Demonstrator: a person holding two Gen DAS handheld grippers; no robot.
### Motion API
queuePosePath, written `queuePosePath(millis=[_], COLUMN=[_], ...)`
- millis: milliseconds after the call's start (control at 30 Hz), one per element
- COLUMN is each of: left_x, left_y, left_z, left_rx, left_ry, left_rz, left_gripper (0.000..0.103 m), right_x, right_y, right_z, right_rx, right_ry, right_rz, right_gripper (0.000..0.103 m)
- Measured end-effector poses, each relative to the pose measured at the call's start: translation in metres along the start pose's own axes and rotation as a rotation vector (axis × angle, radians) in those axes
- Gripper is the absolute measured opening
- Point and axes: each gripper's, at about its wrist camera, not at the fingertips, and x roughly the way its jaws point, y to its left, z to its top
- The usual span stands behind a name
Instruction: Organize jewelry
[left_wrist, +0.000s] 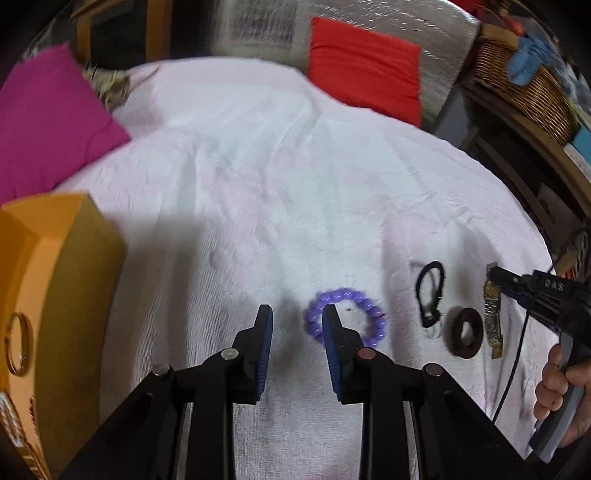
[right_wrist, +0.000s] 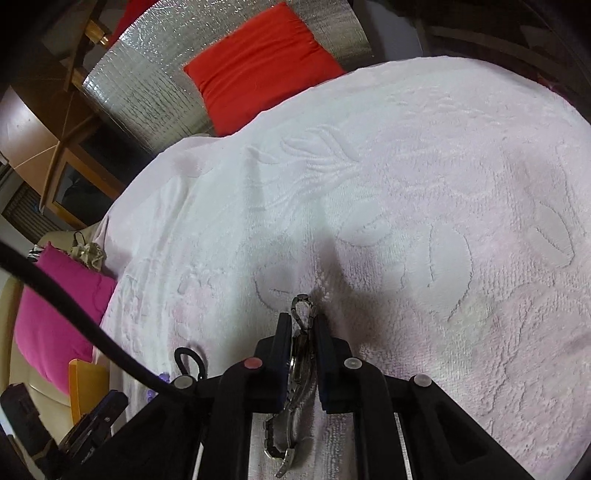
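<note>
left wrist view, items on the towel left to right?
Orange box → purple bead bracelet → black hair tie → dark brown ring → metal watch, its top end pinched by the right gripper.

Bed (left_wrist: 258, 184): carries all the jewelry
Box (left_wrist: 74, 295): left edge, bangle (left_wrist: 18, 343) inside
Bead bracelet (left_wrist: 365, 302): centre
Hair tie (left_wrist: 430, 291), ring (left_wrist: 466, 332): right of it
Watch (left_wrist: 493, 314): rightmost, in right gripper (left_wrist: 493, 271)
</note>
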Motion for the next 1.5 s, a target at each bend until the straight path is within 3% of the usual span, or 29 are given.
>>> queuePosePath(millis=[167, 267, 833, 967, 1100, 1300, 1500], left_x=[0.007, 0.017, 0.034, 0.021, 0.011, 0.016, 0.02], left_y=[0.001, -0.004, -0.033, -0.046, -0.073, -0.098, -0.103], left_z=[0.002, 0.003, 0.01, 0.013, 0.01, 0.003, 0.001], left_rx=[-0.002, 0.002, 0.099, 0.136, 0.237, 0.339, 0.365], left_ry=[0.01, 0.031, 0.031, -0.025, -0.069, -0.051, -0.029], left_rz=[-0.021, -0.024, 0.057, 0.039, -0.024, -0.077, -0.103], left_gripper=[0.029, 0.037, 0.037, 0.037, 0.037, 0.037, 0.037], right_x=[0.003, 0.004, 0.005, 0.005, 0.004, 0.004, 0.004], right_y=[-0.005, -0.005, -0.012, -0.014, -0.014, -0.013, -0.013], right_z=[0.001, 0.001, -0.001, 0.0, -0.001, -0.002, -0.002], right_rx=[0.023, 0.019, 0.015, 0.02, 0.018, 0.019, 0.018], right_ry=[0.014, 0.014, 0.013, 0.015, 0.014, 0.012, 0.012], right_rz=[0.02, 0.021, 0.053, 0.064, 0.064, 0.067, 0.072], right_gripper=[0.013, 0.013, 0.014, 0.014, 0.014, 0.014, 0.014])
